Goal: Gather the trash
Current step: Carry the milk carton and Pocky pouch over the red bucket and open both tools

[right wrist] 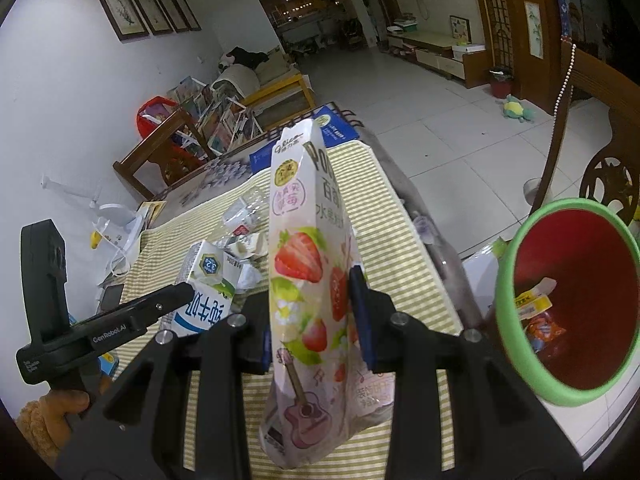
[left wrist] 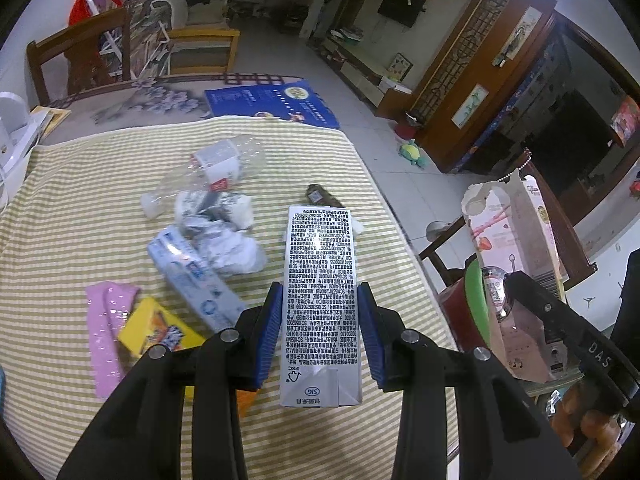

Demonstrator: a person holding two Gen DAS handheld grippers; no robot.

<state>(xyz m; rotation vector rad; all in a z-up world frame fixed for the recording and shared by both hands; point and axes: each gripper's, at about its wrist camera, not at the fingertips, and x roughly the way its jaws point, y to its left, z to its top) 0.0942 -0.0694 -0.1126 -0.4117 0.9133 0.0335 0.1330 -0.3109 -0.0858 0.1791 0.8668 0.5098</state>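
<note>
We see a tall white milk carton (left wrist: pixel 320 304) covered in dense black print at the centre of the left wrist view, above the yellow-striped tablecloth (left wrist: pixel 80 208). The left gripper (left wrist: pixel 320 328) holds it, blue pads pressed narrow against both long sides. At the centre of the right wrist view we see a pink-and-white strawberry snack box (right wrist: pixel 308 280), torn at the top, printed with berries and a guitar. The right gripper (right wrist: pixel 316 316) pinches it between close-set pads. At the right edge stands a red bin with a green rim (right wrist: pixel 508 280), wrappers inside. A crushed clear bottle (left wrist: pixel 216 172) and crumpled paper (left wrist: pixel 228 240) lie on the cloth, upper left of the carton.
</note>
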